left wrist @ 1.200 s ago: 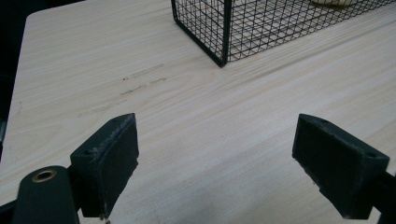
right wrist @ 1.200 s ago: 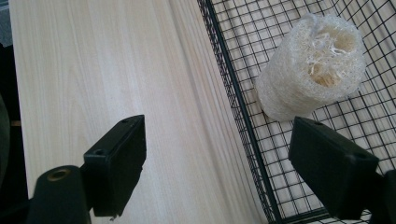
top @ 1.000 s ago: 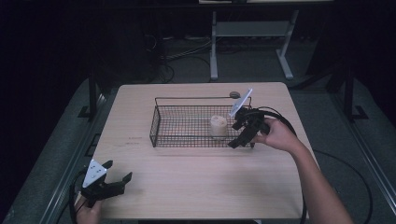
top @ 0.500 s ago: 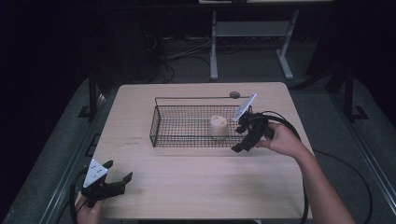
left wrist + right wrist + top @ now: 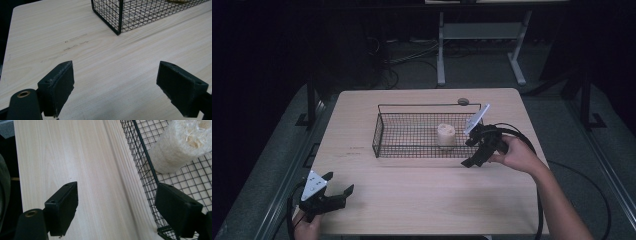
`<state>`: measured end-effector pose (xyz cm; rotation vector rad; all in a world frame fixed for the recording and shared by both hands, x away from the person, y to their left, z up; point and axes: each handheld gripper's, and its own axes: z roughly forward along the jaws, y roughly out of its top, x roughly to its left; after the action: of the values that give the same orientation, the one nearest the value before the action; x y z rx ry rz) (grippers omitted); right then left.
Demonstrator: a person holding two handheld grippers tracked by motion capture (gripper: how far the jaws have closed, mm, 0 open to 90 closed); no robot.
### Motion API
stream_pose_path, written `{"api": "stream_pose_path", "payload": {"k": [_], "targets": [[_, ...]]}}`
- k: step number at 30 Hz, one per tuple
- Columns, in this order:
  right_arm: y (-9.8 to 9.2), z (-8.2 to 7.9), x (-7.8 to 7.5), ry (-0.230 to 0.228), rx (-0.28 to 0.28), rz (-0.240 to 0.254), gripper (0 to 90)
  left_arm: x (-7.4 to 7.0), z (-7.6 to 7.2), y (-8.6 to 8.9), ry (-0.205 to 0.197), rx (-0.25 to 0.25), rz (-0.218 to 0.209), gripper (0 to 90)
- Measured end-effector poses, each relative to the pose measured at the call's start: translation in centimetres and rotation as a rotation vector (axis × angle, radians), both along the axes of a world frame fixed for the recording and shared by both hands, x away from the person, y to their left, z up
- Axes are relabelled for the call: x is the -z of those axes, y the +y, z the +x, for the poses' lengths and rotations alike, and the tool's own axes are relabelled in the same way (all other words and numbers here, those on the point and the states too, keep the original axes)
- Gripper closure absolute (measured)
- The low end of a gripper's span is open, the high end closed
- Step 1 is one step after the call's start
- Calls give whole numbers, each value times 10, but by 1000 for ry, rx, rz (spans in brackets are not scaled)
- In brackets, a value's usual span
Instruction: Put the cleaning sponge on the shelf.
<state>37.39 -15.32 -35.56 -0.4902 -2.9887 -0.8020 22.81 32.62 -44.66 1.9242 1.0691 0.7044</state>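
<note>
Inside wire basket (image 5: 412, 137), pale fibrous loofah cylinder (image 5: 445, 135); both grippers' jaws apart.

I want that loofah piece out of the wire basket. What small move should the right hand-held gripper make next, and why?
Probably lift the right hand-held gripper over the wire basket rim toward the loofah piece. Its jaws are open and empty, straddling the basket's near wall, one jaw outside over the table, and the loofah stands just beyond it.
</note>
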Motion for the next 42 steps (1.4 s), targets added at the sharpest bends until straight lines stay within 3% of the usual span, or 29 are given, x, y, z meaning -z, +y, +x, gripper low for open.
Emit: {"api": "stream_pose_path", "payload": {"k": [19, 42], "targets": [[-19, -22, 14, 0, 14, -10, 180, 1, 1, -1, 6, 4, 4, 137], [-39, -54, 38, 7, 33, 12, 180, 1, 1, -2, 4, 7, 7, 137]]}}
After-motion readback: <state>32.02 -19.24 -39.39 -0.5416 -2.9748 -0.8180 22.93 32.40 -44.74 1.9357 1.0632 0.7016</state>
